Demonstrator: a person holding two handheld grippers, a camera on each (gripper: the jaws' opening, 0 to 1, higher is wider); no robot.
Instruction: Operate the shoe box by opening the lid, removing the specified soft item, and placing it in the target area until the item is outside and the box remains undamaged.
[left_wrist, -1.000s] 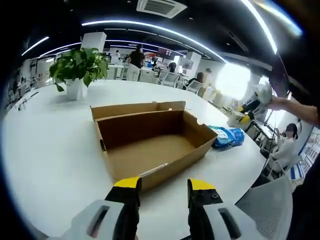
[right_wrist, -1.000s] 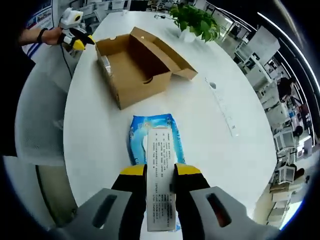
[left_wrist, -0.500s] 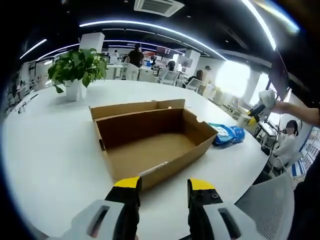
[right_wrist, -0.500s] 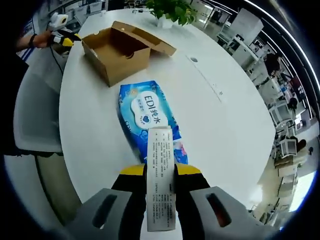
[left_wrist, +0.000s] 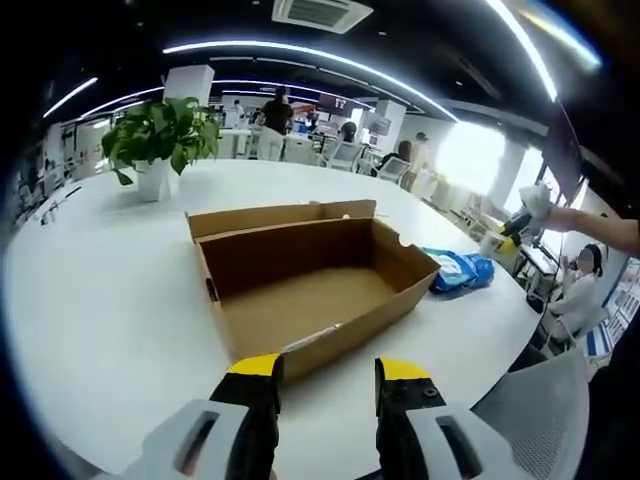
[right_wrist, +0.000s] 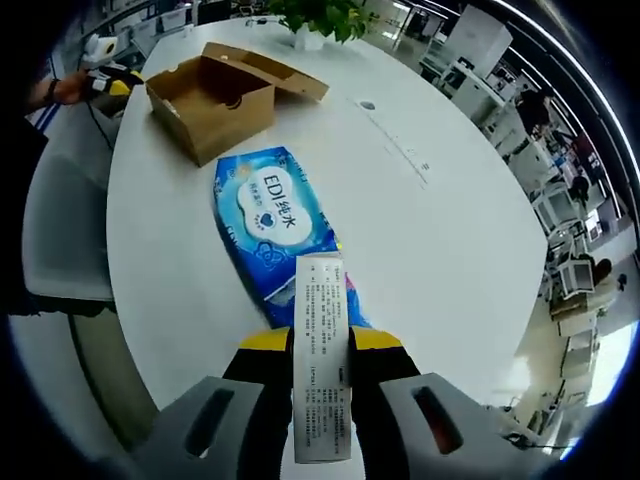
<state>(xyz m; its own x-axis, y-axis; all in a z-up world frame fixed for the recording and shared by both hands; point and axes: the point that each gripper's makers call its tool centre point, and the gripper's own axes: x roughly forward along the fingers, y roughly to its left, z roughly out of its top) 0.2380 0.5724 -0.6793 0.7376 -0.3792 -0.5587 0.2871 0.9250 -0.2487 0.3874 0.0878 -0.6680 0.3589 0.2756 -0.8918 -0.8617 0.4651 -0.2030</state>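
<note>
I am looking along my left gripper (left_wrist: 328, 372), whose yellow-tipped jaws are standing apart with nothing between them, hovering just short of the near wall of the shoe box (left_wrist: 310, 285). The box is sitting open on the white table (left_wrist: 100, 290), its lid (left_wrist: 280, 216) folded back on the far side and its brown interior showing bare. A potted plant (left_wrist: 160, 140) is standing well behind the box, and a white chair (left_wrist: 540, 400) is sitting off the table edge at my right. Just beyond the box's right end, the blue wipes pack (left_wrist: 460, 270) is lying on the table, with my right gripper (left_wrist: 510, 228) reaching in beside it. In the right gripper view, I am seeing the right gripper (right_wrist: 320, 345) closed on a white printed label (right_wrist: 322, 350) attached to the near end of the wipes pack (right_wrist: 275, 230); whether the label is a flap of the pack I cannot tell. The pack is lying flat on the table (right_wrist: 430, 250), outside and near the shoe box (right_wrist: 215, 90), and the left gripper (right_wrist: 105, 65) is showing past the box.
</note>
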